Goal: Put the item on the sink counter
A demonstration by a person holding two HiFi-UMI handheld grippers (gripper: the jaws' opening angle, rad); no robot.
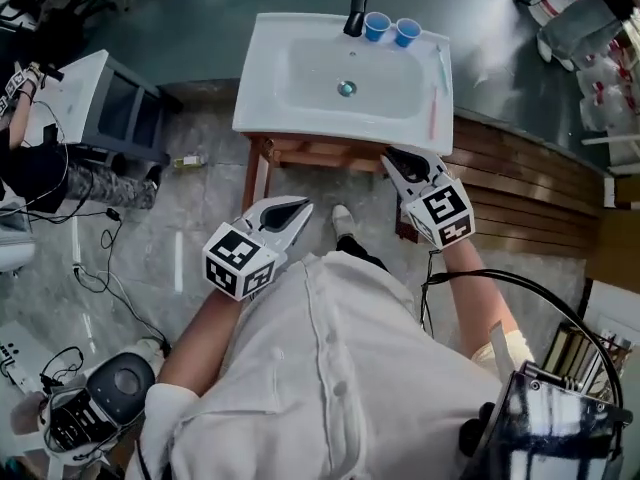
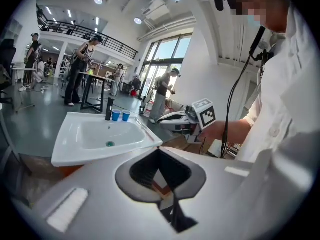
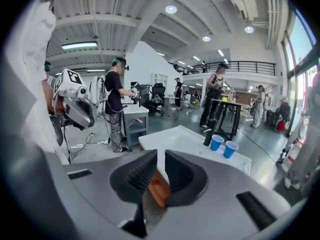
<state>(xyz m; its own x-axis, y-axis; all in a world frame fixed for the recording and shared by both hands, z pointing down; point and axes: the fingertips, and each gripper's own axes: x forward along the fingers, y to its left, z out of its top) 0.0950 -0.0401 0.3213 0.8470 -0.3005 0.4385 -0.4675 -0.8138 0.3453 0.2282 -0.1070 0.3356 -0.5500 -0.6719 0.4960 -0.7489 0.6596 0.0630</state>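
Confusion over the load is risked: the left gripper [image 1: 302, 207] and right gripper [image 1: 391, 157] are both clenched on nothing, short of the sink [image 1: 262, 88]. Which item is meant cannot be told. Two blue cups [image 1: 377, 26], set beside the tap [image 1: 356, 13], could be toppled by a careless reach.

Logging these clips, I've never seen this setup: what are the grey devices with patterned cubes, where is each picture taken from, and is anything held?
No robot: a person holds a two-jaw gripper in each hand, the left gripper and the right gripper. One picture looks down from the person's head; the other two come from cameras riding on each gripper. Ahead stands a white sink with a black faucet and two blue cups on its counter. Both grippers are shut and empty.
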